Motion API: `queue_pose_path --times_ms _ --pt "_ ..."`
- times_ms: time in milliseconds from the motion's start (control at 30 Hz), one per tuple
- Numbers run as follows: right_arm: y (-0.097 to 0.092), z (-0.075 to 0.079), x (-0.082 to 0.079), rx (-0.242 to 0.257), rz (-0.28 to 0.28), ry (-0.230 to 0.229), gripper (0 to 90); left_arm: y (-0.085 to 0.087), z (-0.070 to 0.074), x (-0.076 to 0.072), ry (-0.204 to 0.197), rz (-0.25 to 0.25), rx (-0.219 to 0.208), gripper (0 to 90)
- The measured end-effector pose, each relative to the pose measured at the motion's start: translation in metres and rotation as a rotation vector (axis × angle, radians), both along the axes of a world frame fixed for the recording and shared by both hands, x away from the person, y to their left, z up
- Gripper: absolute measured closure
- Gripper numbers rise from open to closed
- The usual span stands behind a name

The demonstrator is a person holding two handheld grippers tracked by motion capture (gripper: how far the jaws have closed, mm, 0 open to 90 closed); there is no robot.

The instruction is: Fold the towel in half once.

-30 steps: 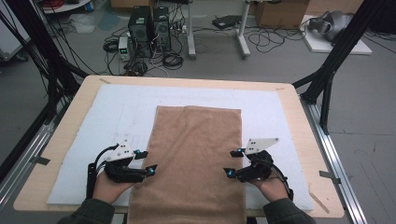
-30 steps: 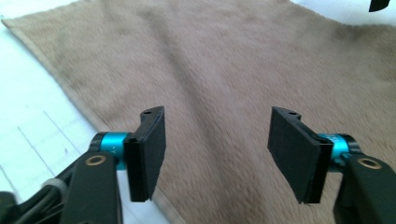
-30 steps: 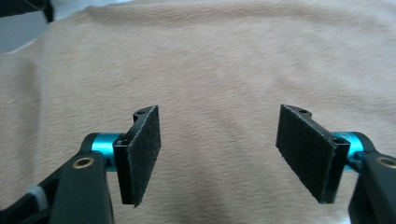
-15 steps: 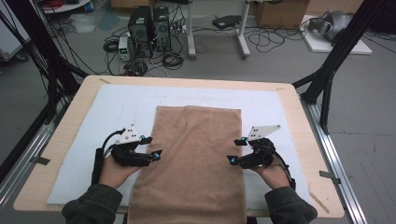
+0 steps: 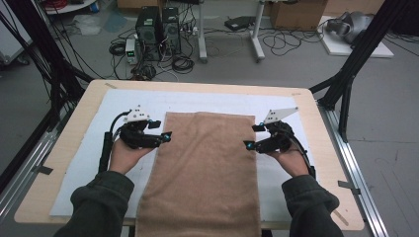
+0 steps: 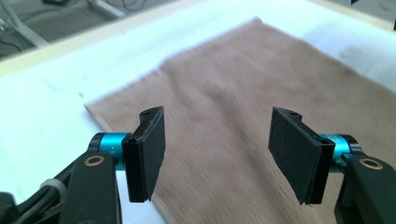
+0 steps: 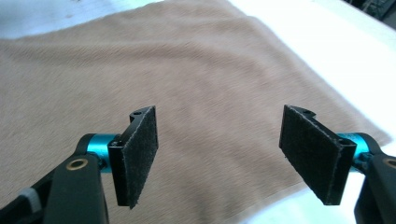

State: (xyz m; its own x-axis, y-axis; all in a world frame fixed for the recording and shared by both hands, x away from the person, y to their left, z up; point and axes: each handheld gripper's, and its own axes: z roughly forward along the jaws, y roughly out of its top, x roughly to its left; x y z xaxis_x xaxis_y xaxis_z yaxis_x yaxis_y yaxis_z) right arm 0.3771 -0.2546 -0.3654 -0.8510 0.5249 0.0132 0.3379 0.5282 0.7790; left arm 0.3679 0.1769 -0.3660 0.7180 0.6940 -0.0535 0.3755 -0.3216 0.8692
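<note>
We hold our left gripper (image 5: pixel 165 137) and right gripper (image 5: pixel 248 144) released, empty, flanking the flat brown terry towel (image 5: pixel 207 168).

Counted on the table (image 5: pixel 301 98): one brown towel (image 5: pixel 207 168), one white mat (image 5: pixel 99 148) under it, and two grippers, the left gripper (image 5: pixel 164 136) and the right gripper (image 5: pixel 249 144) (each with two black jaws standing apart, four jaws in all, nothing between them). Counted below them: two hands and two dark green sleeves. Counted on the floor beyond: two black computer towers (image 5: pixel 157 25), one cardboard box (image 5: pixel 296 12).
</note>
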Motion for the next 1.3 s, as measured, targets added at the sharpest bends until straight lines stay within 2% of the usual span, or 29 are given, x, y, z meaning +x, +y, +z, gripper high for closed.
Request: queue_pose_path --times_ms 100,167,200,233,333,433,533,600,700,767,800,867,900,967,1033,1100,1133,1200,1300 --pt "-0.004 0.003 0.015 0.002 -0.025 -0.004 27.3 0.0 0.002 0.017 -0.005 0.024 -0.007 37.3" --pt "-0.006 0.001 0.024 0.012 -0.04 0.002 27.6 -0.002 -0.002 0.024 -0.043 0.05 -0.008 37.4" --pt "-0.008 -0.002 0.028 0.018 -0.054 0.004 27.6 -0.002 -0.005 0.027 -0.051 0.045 -0.018 37.8" --pt "-0.009 -0.006 0.032 0.005 -0.072 0.01 27.7 -0.003 -0.009 0.031 -0.05 0.04 -0.008 38.2" --pt "-0.011 -0.02 0.043 -0.013 -0.102 0.032 31.0 -0.005 -0.024 0.043 -0.002 0.038 0.023 40.3" --pt "-0.007 -0.03 0.051 -0.025 -0.117 0.03 35.4 -0.007 -0.04 0.053 0.041 0.055 0.073 44.6" --pt "-0.003 -0.041 0.059 -0.05 -0.134 0.043 37.9 -0.007 -0.054 0.063 0.079 0.064 0.091 48.6" --pt "-0.001 -0.05 0.064 -0.073 -0.147 0.059 38.9 -0.008 -0.063 0.068 0.104 0.069 0.125 51.1" --pt "-0.001 -0.062 0.07 -0.074 -0.161 0.102 40.6 -0.01 -0.077 0.073 0.171 0.086 0.141 47.6" --pt "-0.002 -0.07 0.074 -0.095 -0.174 0.128 41.8 -0.009 -0.077 0.073 0.161 0.102 0.135 51.7" --pt "-0.003 -0.073 0.075 -0.093 -0.178 0.134 43.3 -0.009 -0.077 0.073 0.15 0.112 0.152 54.9" --pt "-0.003 -0.074 0.075 -0.085 -0.194 0.125 50.5 -0.009 -0.076 0.073 0.144 0.13 0.166 63.9" --pt "-0.002 -0.074 0.074 -0.088 -0.198 0.118 54.8 -0.009 -0.076 0.073 0.145 0.147 0.17 68.5" --pt "0.0 -0.075 0.071 -0.088 -0.184 0.104 68.7 -0.011 -0.075 0.073 0.144 0.149 0.179 78.1" --pt "0.004 -0.073 0.071 -0.086 -0.16 0.129 82.2 -0.013 -0.074 0.072 0.139 0.151 0.194 83.3" --pt "0.008 -0.071 0.069 -0.114 -0.151 0.118 83.2 -0.01 -0.072 0.072 0.155 0.154 0.174 84.9" --pt "0.008 -0.069 0.069 -0.109 -0.153 0.12 83.3 -0.008 -0.071 0.072 0.157 0.159 0.163 85.1" --pt "0.005 -0.066 0.068 -0.072 -0.158 0.13 83.5 -0.004 -0.065 0.07 0.137 0.152 0.141 85.3" --pt "0.002 -0.054 0.066 -0.053 -0.143 0.104 83.8 0.003 -0.052 0.066 0.095 0.146 0.086 85.4"
